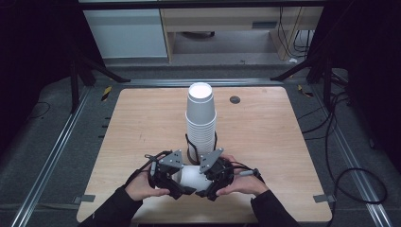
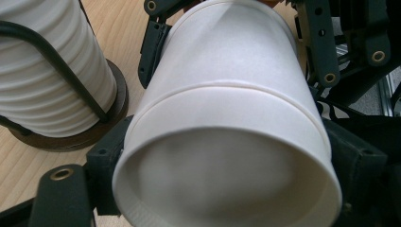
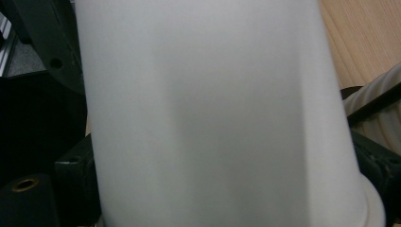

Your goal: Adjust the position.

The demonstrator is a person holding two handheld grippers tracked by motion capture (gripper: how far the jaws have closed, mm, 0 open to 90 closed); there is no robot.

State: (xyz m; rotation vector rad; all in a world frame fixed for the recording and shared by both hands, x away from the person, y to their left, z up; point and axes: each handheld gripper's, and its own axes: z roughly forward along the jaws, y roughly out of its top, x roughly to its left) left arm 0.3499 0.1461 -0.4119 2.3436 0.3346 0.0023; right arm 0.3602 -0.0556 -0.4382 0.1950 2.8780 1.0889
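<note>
A white paper cup (image 1: 191,176) lies on its side just above the table's near edge, held between both grippers. My left gripper (image 1: 182,187) is shut on one end, and that round end faces its camera (image 2: 227,156). My right gripper (image 1: 208,189) is shut on the other end, where its black jaws flank the cup wall (image 2: 236,28). A thin ridge rings the cup (image 2: 227,94) at mid-length; whether a second cup is nested there I cannot tell. The right gripper view has the cup's side (image 3: 213,118) up close between that gripper's jaws (image 3: 222,189).
A tall stack of white cups (image 1: 201,120) stands upside down in a black wire holder (image 1: 189,146) mid-table, just beyond the grippers, with its round dark base (image 2: 113,109) close by. The wooden table (image 1: 142,127) has a dark grommet (image 1: 235,100) at the far right. Cables trail on the floor at right.
</note>
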